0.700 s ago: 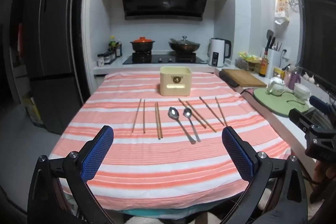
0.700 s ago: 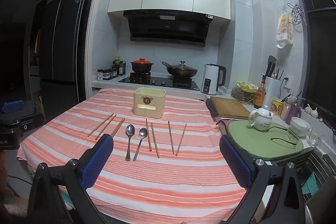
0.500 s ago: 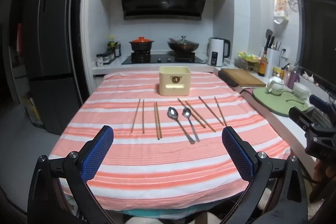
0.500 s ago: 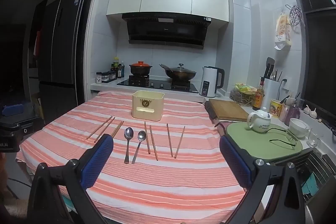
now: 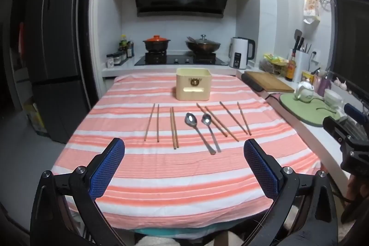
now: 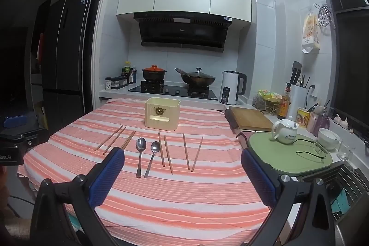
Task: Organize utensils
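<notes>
A cream utensil box point(image 5: 193, 84) point(image 6: 162, 116) stands at the far middle of the striped table point(image 5: 184, 181) point(image 6: 184, 195). In front of it lie several wooden chopsticks point(image 5: 174, 127) point(image 6: 165, 152) and two metal spoons: a larger one point(image 5: 198, 128) point(image 6: 140, 153) and a smaller one point(image 5: 210, 128) point(image 6: 152, 157). My left gripper point(image 5: 184, 155) is open and empty, held above the near table edge. My right gripper point(image 6: 182, 166) is open and empty, to the right of the left one; its body shows in the left wrist view point(image 5: 348, 137).
A counter on the right holds a wooden cutting board point(image 6: 250, 118), a green mat point(image 6: 288, 153) with a teapot point(image 6: 285, 131), a bowl point(image 6: 328, 138) and a glass. A stove with pots point(image 5: 180, 47) and a kettle point(image 5: 241, 52) stand behind the table. A fridge point(image 5: 55, 57) stands left.
Both views have shifted slightly; the scene sits a little lower in the right wrist view. No utensil has moved and both grippers stay open.
</notes>
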{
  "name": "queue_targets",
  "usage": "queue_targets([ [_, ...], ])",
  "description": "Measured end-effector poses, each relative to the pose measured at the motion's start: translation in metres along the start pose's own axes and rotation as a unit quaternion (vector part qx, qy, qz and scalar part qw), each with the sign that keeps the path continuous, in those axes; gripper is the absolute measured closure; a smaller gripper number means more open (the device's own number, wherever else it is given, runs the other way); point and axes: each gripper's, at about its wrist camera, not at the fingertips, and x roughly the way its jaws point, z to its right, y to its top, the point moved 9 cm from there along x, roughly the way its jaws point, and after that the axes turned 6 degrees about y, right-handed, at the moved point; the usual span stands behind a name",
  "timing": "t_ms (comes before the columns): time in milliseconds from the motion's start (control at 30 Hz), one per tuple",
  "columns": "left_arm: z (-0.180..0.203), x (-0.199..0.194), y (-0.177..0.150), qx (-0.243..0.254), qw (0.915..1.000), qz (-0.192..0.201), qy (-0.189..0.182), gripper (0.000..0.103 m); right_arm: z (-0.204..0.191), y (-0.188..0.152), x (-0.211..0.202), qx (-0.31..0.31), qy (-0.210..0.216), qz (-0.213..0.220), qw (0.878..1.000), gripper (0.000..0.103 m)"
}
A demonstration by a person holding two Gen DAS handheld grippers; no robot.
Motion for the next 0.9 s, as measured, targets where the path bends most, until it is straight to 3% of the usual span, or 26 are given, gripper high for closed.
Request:
queue_targets([
  [900, 0.003, 0.001, 0.006, 0.004, 0.9998, 0.0, -0.018, 0.0, -0.01, 0.006, 0.012, -0.009, 0.008, 0.001, 1.0, 0.0],
])
